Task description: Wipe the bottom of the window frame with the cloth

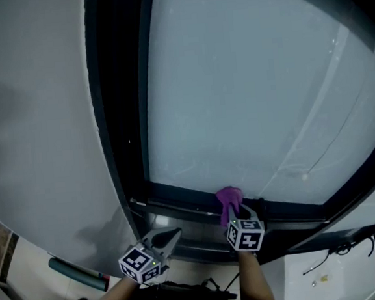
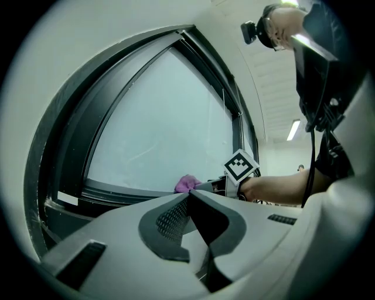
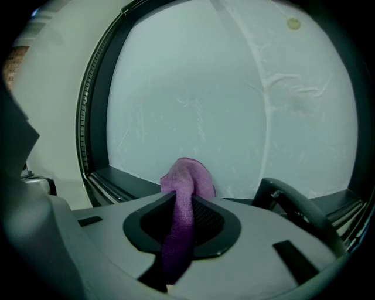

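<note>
The right hand-held gripper [image 1: 235, 212] is clamping its jaws tight on the cloth [image 1: 229, 196]. The purple wad is sticking out ahead of the tips, likely so the fabric, not the jaws, is rubbing the frame [image 1: 178, 196]. It appears to be pressing where glass [image 1: 248, 95] meets the bottom rail, lower centre. The left hand-held gripper [image 1: 171, 236] is hovering at lower left, jaws together and holding nothing.

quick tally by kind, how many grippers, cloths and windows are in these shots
grippers: 2 (left gripper, right gripper)
purple cloth: 1
window: 1
total: 4
</note>
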`<state>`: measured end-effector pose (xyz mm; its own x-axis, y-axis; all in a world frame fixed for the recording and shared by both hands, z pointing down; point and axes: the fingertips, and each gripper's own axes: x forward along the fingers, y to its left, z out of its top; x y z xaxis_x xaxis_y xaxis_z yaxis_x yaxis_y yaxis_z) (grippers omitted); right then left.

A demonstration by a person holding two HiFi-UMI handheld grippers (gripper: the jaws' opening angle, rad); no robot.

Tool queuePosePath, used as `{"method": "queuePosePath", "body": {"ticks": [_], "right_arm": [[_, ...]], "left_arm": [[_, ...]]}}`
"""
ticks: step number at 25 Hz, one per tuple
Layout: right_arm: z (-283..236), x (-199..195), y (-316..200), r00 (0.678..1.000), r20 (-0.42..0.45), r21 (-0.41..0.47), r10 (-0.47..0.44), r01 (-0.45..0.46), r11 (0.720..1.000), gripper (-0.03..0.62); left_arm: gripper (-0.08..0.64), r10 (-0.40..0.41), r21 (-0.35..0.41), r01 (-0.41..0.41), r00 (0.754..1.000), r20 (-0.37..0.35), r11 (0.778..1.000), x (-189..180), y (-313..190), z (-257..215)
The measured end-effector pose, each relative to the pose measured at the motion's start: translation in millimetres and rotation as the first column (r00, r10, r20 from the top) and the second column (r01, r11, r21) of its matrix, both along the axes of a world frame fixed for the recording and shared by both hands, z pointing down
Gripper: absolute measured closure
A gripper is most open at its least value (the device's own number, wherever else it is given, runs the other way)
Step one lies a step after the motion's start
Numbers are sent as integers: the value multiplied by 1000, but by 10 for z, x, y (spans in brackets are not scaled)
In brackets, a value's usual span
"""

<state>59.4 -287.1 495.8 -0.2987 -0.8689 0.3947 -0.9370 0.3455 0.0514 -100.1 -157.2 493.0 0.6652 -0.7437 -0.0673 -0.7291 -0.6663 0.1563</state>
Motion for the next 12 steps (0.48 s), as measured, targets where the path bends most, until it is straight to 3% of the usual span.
{"method": "queuePosePath", "body": {"ticks": [7,12], "right_arm": [[1,124,38,998,16,30,64,-64,997,516],[-16,216,53,986,127,30,109,-114,993,517]], "left_arm": [[558,27,-6,-27,1000,6,1000,35,0,22],[558,38,-6,-38,999,11,999,50,0,25]]}}
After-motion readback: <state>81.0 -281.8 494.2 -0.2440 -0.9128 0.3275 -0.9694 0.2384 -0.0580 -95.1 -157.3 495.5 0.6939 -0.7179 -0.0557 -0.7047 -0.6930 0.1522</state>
